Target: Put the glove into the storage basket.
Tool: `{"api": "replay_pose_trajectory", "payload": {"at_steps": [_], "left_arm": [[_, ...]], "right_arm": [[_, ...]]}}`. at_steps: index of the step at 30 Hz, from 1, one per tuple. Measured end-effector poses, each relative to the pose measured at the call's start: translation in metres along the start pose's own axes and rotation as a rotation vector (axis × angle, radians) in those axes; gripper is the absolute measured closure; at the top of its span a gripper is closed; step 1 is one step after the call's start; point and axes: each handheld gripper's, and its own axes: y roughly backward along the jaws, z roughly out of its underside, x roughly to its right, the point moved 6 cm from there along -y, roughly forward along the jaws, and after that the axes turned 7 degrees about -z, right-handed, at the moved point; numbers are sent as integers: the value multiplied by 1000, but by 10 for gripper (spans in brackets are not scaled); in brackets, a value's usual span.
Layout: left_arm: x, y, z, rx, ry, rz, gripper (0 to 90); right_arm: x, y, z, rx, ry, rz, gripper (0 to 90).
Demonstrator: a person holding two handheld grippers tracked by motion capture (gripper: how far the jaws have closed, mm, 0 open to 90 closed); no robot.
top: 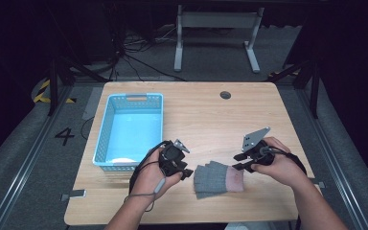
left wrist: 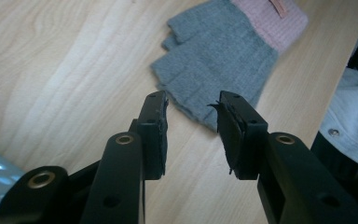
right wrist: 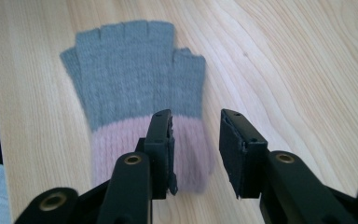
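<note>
Low centre of the high view, my left gripper (top: 188,173) and right gripper (top: 238,161), jaws parted and empty, flank a grey-and-pink fingerless glove (top: 218,178).

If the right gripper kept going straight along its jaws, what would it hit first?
Most likely the pink cuff of the glove: the right gripper, jaws open, points at it, though its height above it is unclear.

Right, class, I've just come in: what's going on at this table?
A person holds a gripper in each hand over a wooden table. A grey fingerless glove with a pink cuff lies flat between them. The left gripper is open near its finger end, the right gripper open at the cuff. Neither grips it yet. A blue basket sits to the left.
</note>
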Motion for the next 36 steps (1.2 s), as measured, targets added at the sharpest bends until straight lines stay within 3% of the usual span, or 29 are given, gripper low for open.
{"api": "replay_pose_trajectory", "payload": {"at_steps": [6,13,25,36], "left_arm": [[12,-11,9,-32,-11,26,631],[19,-25,12,-86,-26,59,622],[26,-40,18,-162,-46,94,618],[24,-56,25,-231,-56,107,609]], "right_arm": [[5,8,26,66,-102,29,659],[9,2,48,54,-161,7,664],[12,-13,63,-10,-167,-46,670],[12,-20,60,28,-108,-79,753]]}}
